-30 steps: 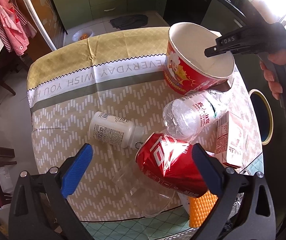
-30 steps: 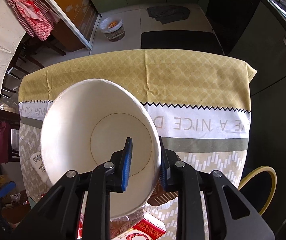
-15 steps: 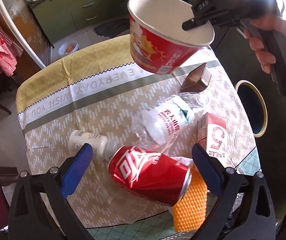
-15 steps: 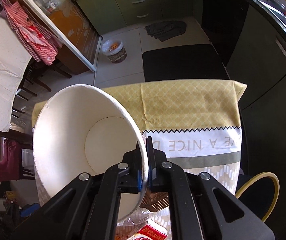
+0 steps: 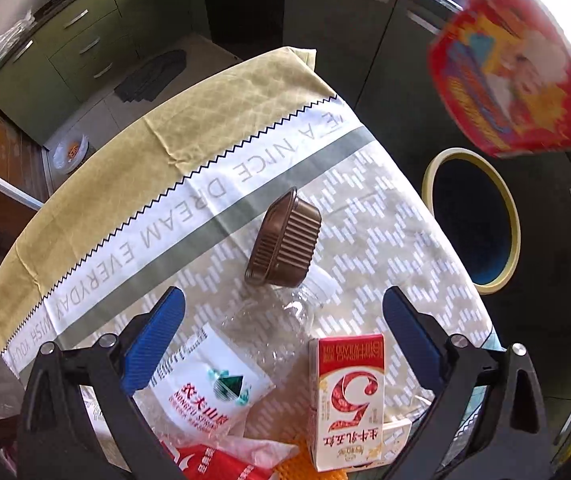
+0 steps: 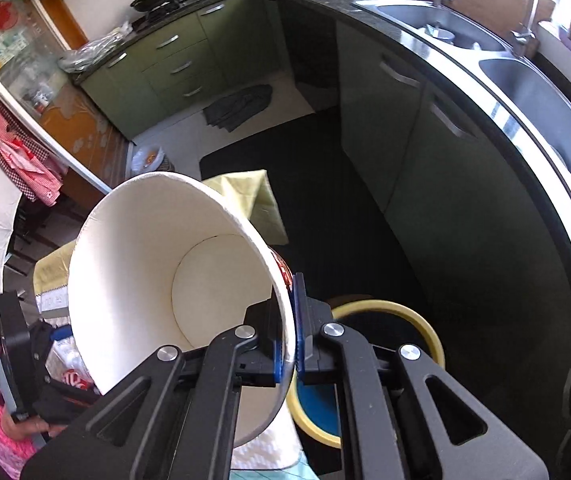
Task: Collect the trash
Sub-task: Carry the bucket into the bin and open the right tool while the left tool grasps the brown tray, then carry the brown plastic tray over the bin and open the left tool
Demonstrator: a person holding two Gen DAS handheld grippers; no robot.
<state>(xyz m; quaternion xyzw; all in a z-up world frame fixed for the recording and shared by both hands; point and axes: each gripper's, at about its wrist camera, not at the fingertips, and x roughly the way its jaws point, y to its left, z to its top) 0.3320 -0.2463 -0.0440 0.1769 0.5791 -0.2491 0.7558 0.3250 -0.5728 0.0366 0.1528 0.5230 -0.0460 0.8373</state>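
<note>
My right gripper (image 6: 290, 354) is shut on the rim of a red paper bowl (image 6: 157, 276), white inside. In the left wrist view the red paper bowl (image 5: 513, 76) hangs high at the right, above the yellow-rimmed trash bin (image 5: 471, 216) on the floor. My left gripper (image 5: 283, 344) is open over the table. Between its fingers lie a crushed clear water bottle (image 5: 245, 356) and a red-and-white milk carton (image 5: 349, 396). A brown ribbed plastic cup (image 5: 285, 246) lies on its side just beyond. A red can (image 5: 217, 466) shows at the bottom edge.
The table wears a yellow and beige printed cloth (image 5: 189, 152). The trash bin (image 6: 385, 364) stands off the table's right edge beside dark cabinets (image 6: 425, 168). An orange mesh piece (image 5: 297, 466) lies by the carton. A small bin (image 5: 70, 154) stands on the far floor.
My right gripper closed on the bowl's rim, lifted it off the table and carried it right, over the bin. My left gripper moved right across the table, from over the can to the bottle and carton.
</note>
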